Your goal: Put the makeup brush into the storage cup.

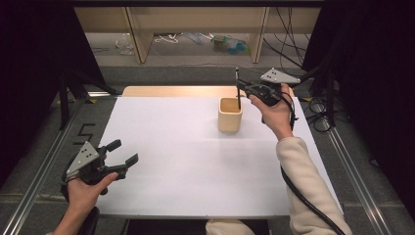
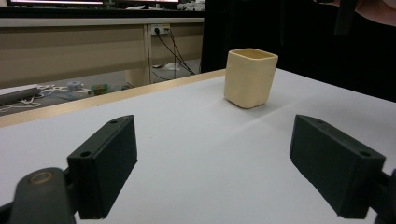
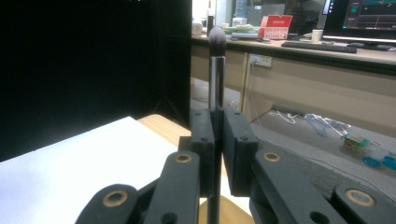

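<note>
A cream square cup (image 1: 230, 114) (image 2: 250, 77) stands upright on the white table top (image 1: 186, 156), toward the far right. My right gripper (image 1: 240, 89) (image 3: 217, 140) hovers just above and beside the cup's right rim, shut on a thin black makeup brush (image 1: 238, 88) (image 3: 216, 70). The brush stands upright, bristles up, its lower end dipping over the cup's mouth. My left gripper (image 1: 122, 152) (image 2: 212, 163) rests open at the table's near left corner, jaws wide and nothing between them, aimed toward the cup.
A wooden strip (image 1: 166, 91) edges the table's far side. Beyond it are desk legs (image 1: 139, 39), cables and small items on the floor (image 1: 230, 44). Black curtains flank both sides, and metal rails (image 1: 352, 161) run along the table.
</note>
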Motion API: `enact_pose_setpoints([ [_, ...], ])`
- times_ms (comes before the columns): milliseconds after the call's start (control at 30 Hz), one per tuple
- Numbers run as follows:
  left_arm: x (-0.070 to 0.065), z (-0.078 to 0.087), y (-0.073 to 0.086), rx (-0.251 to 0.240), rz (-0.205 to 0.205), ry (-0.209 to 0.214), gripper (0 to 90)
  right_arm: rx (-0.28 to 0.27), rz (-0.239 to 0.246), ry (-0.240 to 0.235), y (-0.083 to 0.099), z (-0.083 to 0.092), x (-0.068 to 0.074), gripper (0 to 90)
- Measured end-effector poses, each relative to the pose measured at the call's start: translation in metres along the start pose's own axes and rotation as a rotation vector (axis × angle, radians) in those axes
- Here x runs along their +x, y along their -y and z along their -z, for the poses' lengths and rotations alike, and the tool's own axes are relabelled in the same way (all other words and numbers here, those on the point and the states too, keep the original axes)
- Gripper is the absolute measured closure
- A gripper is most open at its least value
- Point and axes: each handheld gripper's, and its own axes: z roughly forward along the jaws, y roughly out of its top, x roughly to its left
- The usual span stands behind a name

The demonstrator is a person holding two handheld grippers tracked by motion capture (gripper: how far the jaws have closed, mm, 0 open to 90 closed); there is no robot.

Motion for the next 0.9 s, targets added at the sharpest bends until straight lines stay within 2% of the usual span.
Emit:
enact_pose_setpoints([
  [200, 0.0, 0.0, 0.0, -0.001, 0.001, 0.0, 14.8, -0.008, 0.017, 0.01, 0.0, -0.002, -0.001, 84.3],
  [367, 0.0, 0.0, 0.0, 0.0, 0.0, 0.0, 14.8, 0.001, 0.006, 0.007, -0.002, -0.003, -0.001, 84.3],
  [600, 0.0, 0.0, 0.0, 0.002, 0.001, 0.001, 14.9, -0.014, 0.012, 0.019, -0.002, -0.007, -0.002, 84.3],
  [800, 0.0, 0.0, 0.0, 0.003, 0.001, 0.001, 14.9, 0.003, 0.002, 0.015, -0.001, -0.01, -0.001, 84.2],
  [900, 0.0, 0.0, 0.0, 0.002, 0.0, 0.001, 14.9, -0.01, 0.011, 0.019, -0.001, -0.012, -0.002, 84.3],
])
